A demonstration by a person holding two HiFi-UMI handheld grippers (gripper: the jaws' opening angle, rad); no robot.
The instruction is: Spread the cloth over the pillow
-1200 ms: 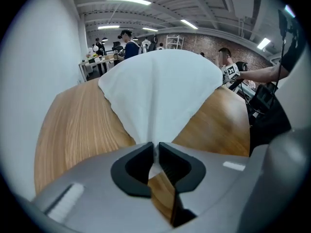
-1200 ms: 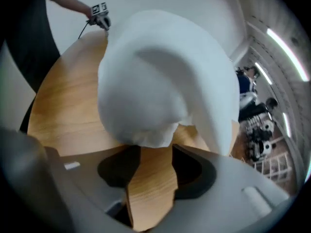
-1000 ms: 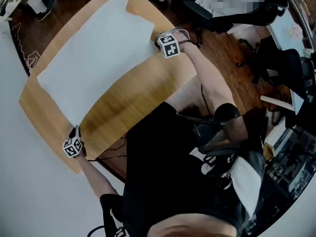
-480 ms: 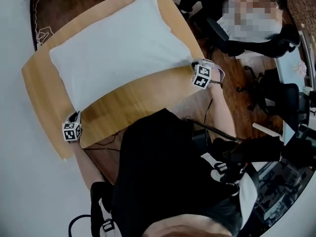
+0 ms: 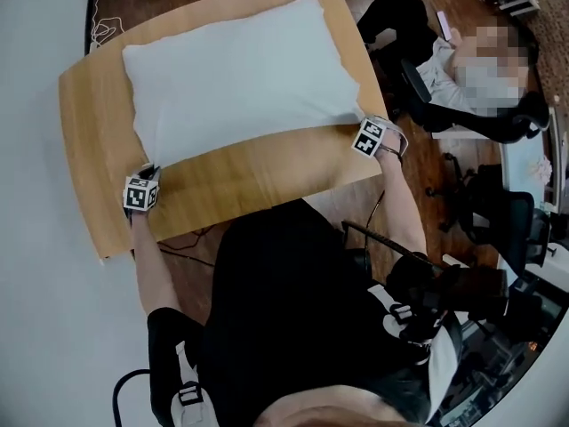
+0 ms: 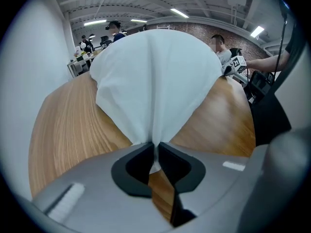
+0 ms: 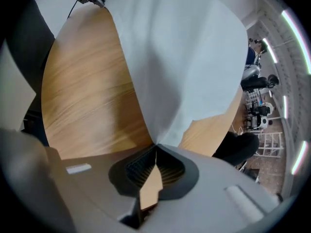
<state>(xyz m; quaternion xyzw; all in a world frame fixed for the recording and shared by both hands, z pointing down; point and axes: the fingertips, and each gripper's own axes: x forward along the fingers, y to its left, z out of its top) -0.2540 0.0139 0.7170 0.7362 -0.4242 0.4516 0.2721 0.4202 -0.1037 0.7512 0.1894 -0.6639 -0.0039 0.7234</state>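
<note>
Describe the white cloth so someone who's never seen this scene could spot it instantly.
Find the light wooden table in the middle of the head view. The white cloth lies puffed up across its far half. It is the only white sheet there, pinched at its near corners by the left gripper and the right gripper.

The cloth [image 5: 240, 69] is spread on the table [image 5: 89, 149], towards its far right part. A bare strip of the table is left along its near and left edges. The left gripper [image 5: 149, 174] is placed near the table's near left corner, with a corner of the cloth between its jaws. The right gripper [image 5: 362, 123] is placed likewise at the table's near right corner. A seated person [image 5: 462, 69] is found beyond the table's right edge.
</note>
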